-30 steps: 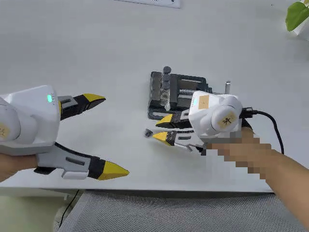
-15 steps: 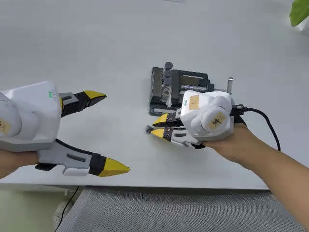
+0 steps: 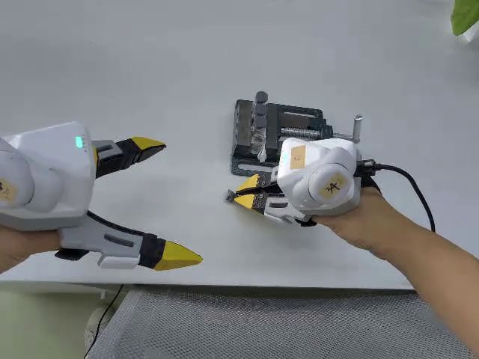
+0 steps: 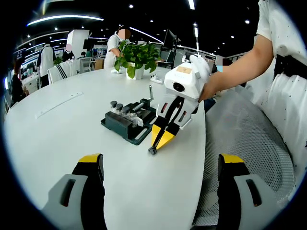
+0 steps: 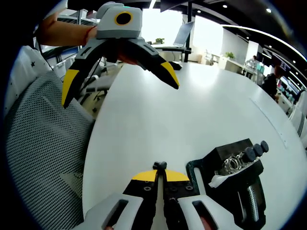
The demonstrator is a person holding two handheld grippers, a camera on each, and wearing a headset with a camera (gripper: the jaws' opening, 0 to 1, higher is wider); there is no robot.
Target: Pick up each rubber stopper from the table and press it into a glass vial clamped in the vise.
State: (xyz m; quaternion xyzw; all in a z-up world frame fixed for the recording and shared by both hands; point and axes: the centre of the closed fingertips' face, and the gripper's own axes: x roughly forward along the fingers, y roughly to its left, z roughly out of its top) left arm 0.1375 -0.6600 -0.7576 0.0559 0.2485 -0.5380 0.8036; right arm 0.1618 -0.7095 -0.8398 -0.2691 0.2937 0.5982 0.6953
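My right tongs (image 3: 242, 192) are drawn almost closed, their yellow tips pinching a small grey rubber stopper (image 5: 159, 166) that pokes out just past them. From the headset I see them held low over the white counter (image 3: 150, 67), just in front of the dark vise (image 3: 245, 153). The stopper is near the vise's corner but apart from it, and I cannot tell whether it touches the counter or hangs just above it. The vise grips a row of glass vials (image 5: 233, 164) between its blocks. In the right gripper view the three farther ones carry dark stoppers (image 5: 254, 151), the nearer glass shows clear, and a scrap of white (image 5: 218, 180) sits at that end. The vise's metal handle (image 3: 358, 123) sticks up on the side away from my left hand. My left tongs (image 3: 171, 202) are spread wide and hold nothing. They hover well to the left of the vise with their tips pointing toward it, and in the left gripper view the right tongs and the vise sit framed between their two yellow-tipped arms. A black cable (image 3: 414, 188) runs from the back of the right tongs. A leafy plant (image 4: 136, 53) stands at the counter's far side.
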